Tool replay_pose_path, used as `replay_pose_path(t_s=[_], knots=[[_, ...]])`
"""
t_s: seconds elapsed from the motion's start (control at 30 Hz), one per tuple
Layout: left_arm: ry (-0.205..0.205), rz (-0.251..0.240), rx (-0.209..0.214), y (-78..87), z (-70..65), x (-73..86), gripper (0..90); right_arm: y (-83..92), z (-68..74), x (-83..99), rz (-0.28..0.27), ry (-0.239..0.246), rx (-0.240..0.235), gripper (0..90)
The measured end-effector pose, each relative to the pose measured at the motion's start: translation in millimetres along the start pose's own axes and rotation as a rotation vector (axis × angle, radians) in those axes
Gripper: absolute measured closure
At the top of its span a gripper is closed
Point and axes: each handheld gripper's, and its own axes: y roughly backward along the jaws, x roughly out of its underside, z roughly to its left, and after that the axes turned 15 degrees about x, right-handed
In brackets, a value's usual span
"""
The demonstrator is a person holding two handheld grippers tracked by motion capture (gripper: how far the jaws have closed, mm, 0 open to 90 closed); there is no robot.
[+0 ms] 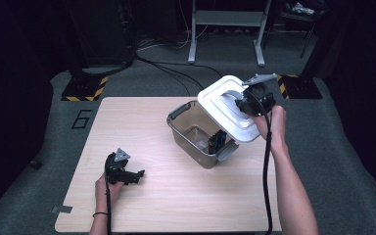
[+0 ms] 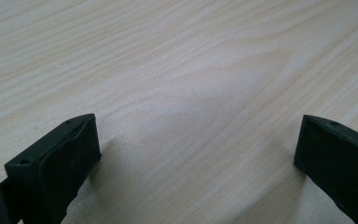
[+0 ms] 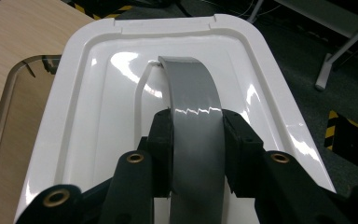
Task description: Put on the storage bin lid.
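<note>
A white lid (image 1: 225, 107) with a grey handle (image 3: 196, 121) hangs tilted over the right side of a clear grey plastic box (image 1: 196, 134) on the wooden table (image 1: 142, 147). My right gripper (image 1: 247, 103) is shut on that handle, one pad on each side (image 3: 196, 140). The lid (image 3: 98, 102) is lifted off the box, whose rim (image 3: 9, 93) lies below at the left. A dark object (image 1: 218, 141) stands inside the box. My left gripper (image 1: 136, 176) rests low at the table's front left, its jaws (image 2: 196, 154) wide apart with bare wood between them.
Beyond the table's far edge are a grey carpet, black cables (image 1: 166, 66), a metal frame's legs (image 1: 225, 29) and yellow-black striped stand bases (image 1: 83, 88). The table's left half holds nothing but my left hand (image 1: 105, 188).
</note>
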Motion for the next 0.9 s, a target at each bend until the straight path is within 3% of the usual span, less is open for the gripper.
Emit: replay_pose_path(t_s=[0.5, 0.9], knots=[[-0.006, 0.009, 0.002, 0.6, 0.4, -0.1, 0.1, -15.2, 25.8, -12.6, -0.001, 0.039, -0.062, 66.8], [-0.007, 0.008, 0.002, 0.6, 0.4, -0.1, 0.1, -30.2, 46.7, -16.7, 0.029, 0.049, -0.101, 66.8]])
